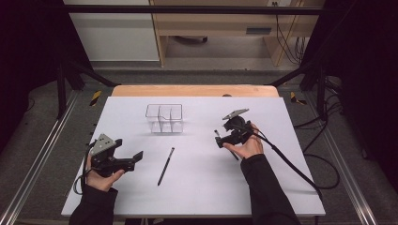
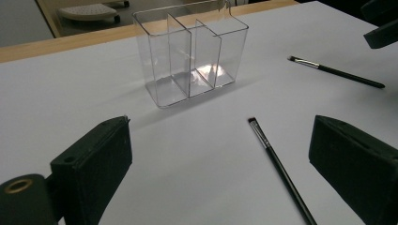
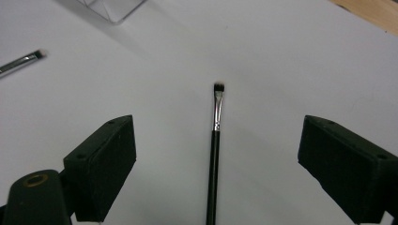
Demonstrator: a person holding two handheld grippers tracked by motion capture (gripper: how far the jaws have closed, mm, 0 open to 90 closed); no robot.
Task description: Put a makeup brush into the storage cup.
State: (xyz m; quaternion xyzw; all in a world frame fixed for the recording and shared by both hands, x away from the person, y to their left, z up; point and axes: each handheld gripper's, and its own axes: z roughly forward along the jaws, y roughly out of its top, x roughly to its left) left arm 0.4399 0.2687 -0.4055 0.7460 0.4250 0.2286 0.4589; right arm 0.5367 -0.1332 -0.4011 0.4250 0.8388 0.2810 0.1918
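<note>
A clear plastic organiser (image 1: 164, 118) (image 2: 190, 51) with several compartments stands upright at the back middle of the white sheet. One thin black makeup brush (image 1: 166, 166) (image 2: 279, 166) lies flat at the centre, right of my left gripper (image 1: 136, 157) (image 2: 220, 140), which is open and holds nothing. A second brush (image 1: 217, 134) (image 3: 215, 150) (image 2: 335, 72) lies on the sheet under my right gripper (image 1: 219, 140) (image 3: 217, 136). Its bristles point away between the wide open jaws, and neither pad touches it. The organiser's corner (image 3: 112, 7) and the first brush (image 3: 21, 63) show at the right gripper view's upper left.
The white sheet (image 1: 197, 187) covers a wooden table whose far edge (image 1: 195, 90) shows behind. Black frame rails run along both sides. The right gripper's cable (image 1: 291, 164) trails across the sheet's right part. A shelf unit (image 1: 216, 28) stands beyond the table.
</note>
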